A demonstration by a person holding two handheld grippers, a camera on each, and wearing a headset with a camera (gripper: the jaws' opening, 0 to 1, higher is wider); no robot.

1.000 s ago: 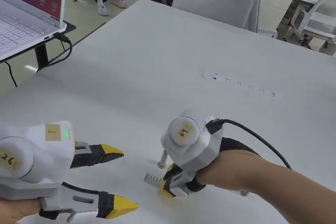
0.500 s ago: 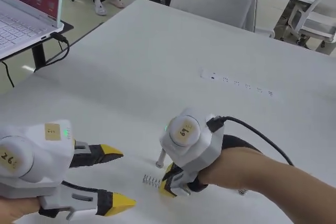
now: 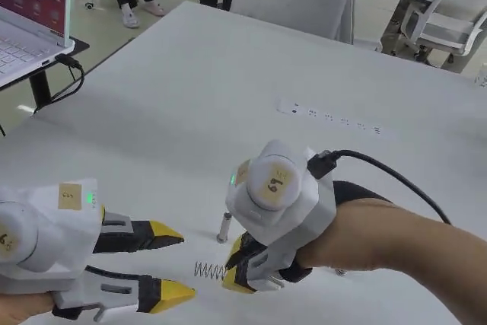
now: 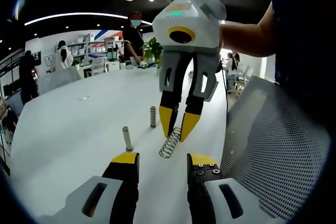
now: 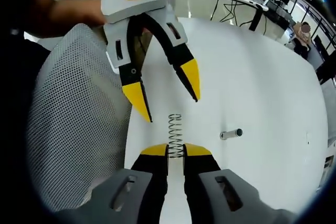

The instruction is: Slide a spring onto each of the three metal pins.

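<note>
My right gripper [image 3: 242,266] is shut on one end of a thin wire spring [image 3: 207,270], low over the white table [image 3: 190,112]. The spring [image 5: 175,132] sticks out ahead of the right gripper's [image 5: 176,150] yellow tips. From the left gripper view, the spring [image 4: 169,142] slants down to the tabletop. A bare metal pin [image 3: 224,227] stands upright just beside it. Behind that pin [image 4: 127,139] stands a second pin [image 4: 153,116] with a spring around it. My left gripper [image 3: 173,262] is open at the lower left, facing the spring, nothing between its tips [image 4: 164,158].
An open laptop [image 3: 23,13] with a black cable [image 3: 72,74] sits at the far left. A flush socket strip [image 3: 327,118] lies mid-table. Grey chairs [image 3: 289,1] and standing people are beyond the far edge. A mesh chair back [image 4: 273,140] is close by.
The head camera has shifted, so everything sits further left and lower. The right gripper still holds the spring beside the bare pin, and the left gripper stays open.
</note>
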